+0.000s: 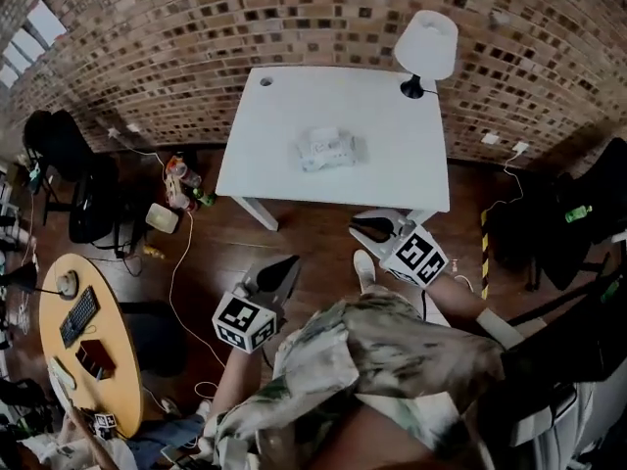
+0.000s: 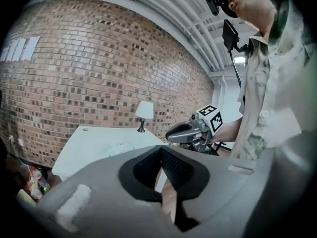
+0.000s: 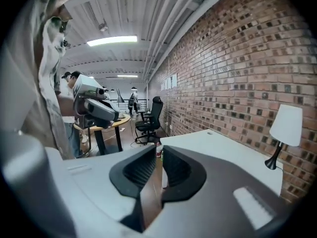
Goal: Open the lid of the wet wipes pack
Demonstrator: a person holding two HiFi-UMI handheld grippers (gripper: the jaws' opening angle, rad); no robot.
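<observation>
Okay, I'm standing back from the white rectangular surface (image 1: 284, 106) that sits against the brick wall (image 1: 147, 37). The pale, crumpled wet wipes pack (image 1: 326, 149) lies near the middle of that surface, a touch toward the near edge. From here I can't make out its lid.

My left claw (image 2: 161, 148) has its black ribbed pads meeting at the tips, and there's nothing between them. In the head view it hangs over the dark wooden floor (image 1: 313, 233), well short of the surface and well apart from the pack.

My right claw (image 3: 157, 148) shows a narrow slit between its pads, just barely apart. Only floor and far-off clutter show through the slit, so it's empty. It sits just off the near right corner of the surface, not touching anything.

Both claws are up in front of the camouflage-patterned shirt (image 1: 392, 360). Each one's marker cube faces the head camera.

A white table lamp with a black base (image 1: 426, 45) stands at the far right corner of the surface, well clear of the pack. Off to my left there's a round wooden table (image 1: 54, 360) with a black keyboard (image 1: 78, 315) on it.
</observation>
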